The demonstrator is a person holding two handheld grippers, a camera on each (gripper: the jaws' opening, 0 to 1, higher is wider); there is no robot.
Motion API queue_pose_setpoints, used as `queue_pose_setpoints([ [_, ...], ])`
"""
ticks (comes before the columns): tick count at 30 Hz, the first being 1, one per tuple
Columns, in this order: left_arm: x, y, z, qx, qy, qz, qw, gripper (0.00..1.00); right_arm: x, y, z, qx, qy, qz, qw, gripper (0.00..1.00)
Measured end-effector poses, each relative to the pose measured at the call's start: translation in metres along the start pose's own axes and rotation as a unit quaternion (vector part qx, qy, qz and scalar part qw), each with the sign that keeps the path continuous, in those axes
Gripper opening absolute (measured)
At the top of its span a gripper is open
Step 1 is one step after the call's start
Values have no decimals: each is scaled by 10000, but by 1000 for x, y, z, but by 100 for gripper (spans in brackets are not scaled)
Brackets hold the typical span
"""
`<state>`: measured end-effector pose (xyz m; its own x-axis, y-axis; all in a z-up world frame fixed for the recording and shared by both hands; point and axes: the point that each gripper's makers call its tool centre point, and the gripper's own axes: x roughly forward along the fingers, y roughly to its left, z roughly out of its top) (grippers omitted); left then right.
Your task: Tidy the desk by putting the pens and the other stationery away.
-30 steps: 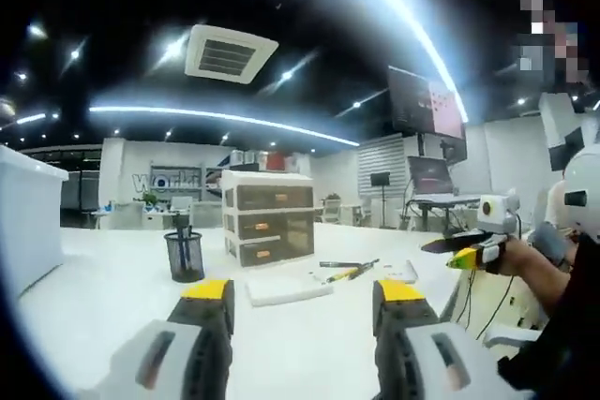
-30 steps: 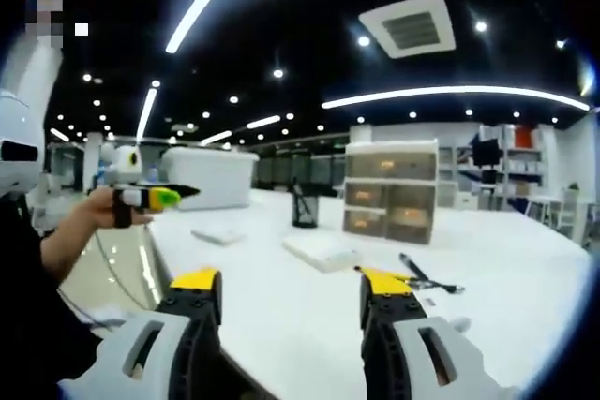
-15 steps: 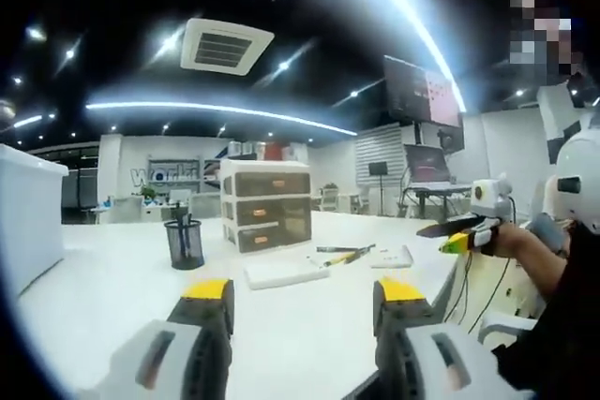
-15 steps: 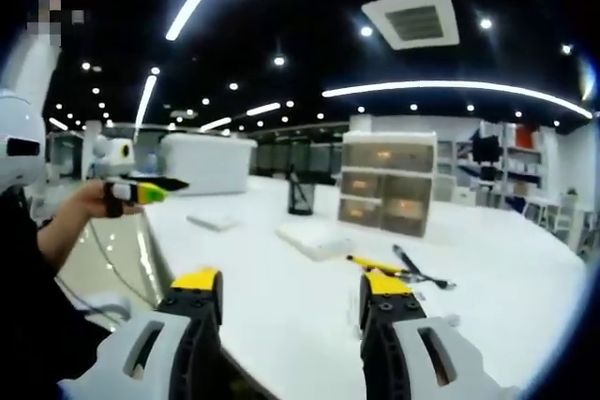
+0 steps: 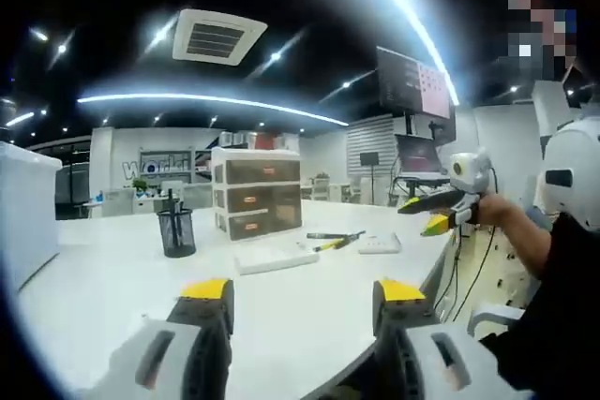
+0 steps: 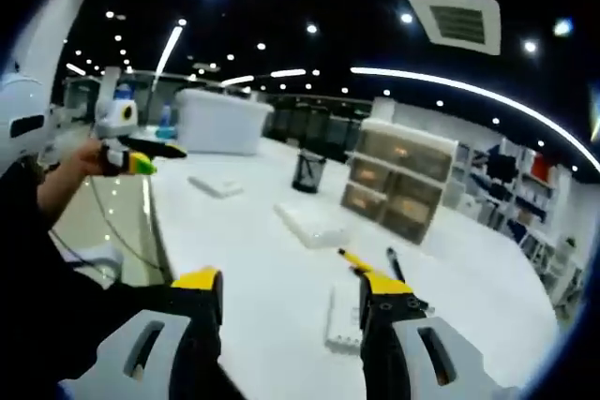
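Left gripper view, my left tool (image 5: 300,295): its yellow-tipped jaws stand wide apart at the bottom of the frame with nothing between them; it hangs short of the near edge of the table (image 5: 112,288).
Left gripper view, stationery: the pens (image 5: 336,239) lie in a loose cluster at centre right, beside a small white block (image 5: 380,244); a flat white case (image 5: 275,259) sits just left of them.
Left gripper view, storage: the mesh pen cup (image 5: 175,232) and the three-drawer unit (image 5: 256,192) stand side by side at centre left, behind the loose items.
Left gripper view, change: over the last second the whole scene has slid up and shrunk a little, so my hand has tilted and drawn back; nothing on the table has moved.
Left gripper view, other hand: my right tool (image 5: 433,213) is held out at the right edge, well apart from the pens.

Right gripper view, my right tool (image 6: 291,292): jaws spread wide and empty, low in the frame.
Right gripper view, stationery: a yellow pen (image 6: 354,261) and a dark pen (image 6: 394,262) now lie just above my right jaw tip, with the white block (image 6: 343,316) between the jaws.
Right gripper view, change: this camera has swung down towards the table, bringing the pens much nearer.
Right gripper view, other hand: my left tool (image 6: 141,155) floats at upper left.
Meaning: nothing is put away yet; I judge the right tool is lining up on the pens for a first pick.
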<state>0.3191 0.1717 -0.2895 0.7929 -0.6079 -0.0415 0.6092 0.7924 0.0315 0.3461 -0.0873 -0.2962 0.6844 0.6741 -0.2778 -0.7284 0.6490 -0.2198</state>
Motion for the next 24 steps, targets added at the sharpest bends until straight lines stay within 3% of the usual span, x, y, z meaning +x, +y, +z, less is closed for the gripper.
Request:
queue_pose_setpoints([
  [9, -5, 1, -8, -88, 51, -28, 9999, 60, 9, -26, 6, -367, 537, 265, 9975, 53],
  [18, -7, 3, -13, -91, 161, -61, 9998, 60, 22, -41, 0, -711, 1266, 694, 9870, 52],
  [24, -9, 3, -15, -100, 187, -78, 9997, 60, 31, -49, 2, -987, 1543, 869, 9792, 50],
])
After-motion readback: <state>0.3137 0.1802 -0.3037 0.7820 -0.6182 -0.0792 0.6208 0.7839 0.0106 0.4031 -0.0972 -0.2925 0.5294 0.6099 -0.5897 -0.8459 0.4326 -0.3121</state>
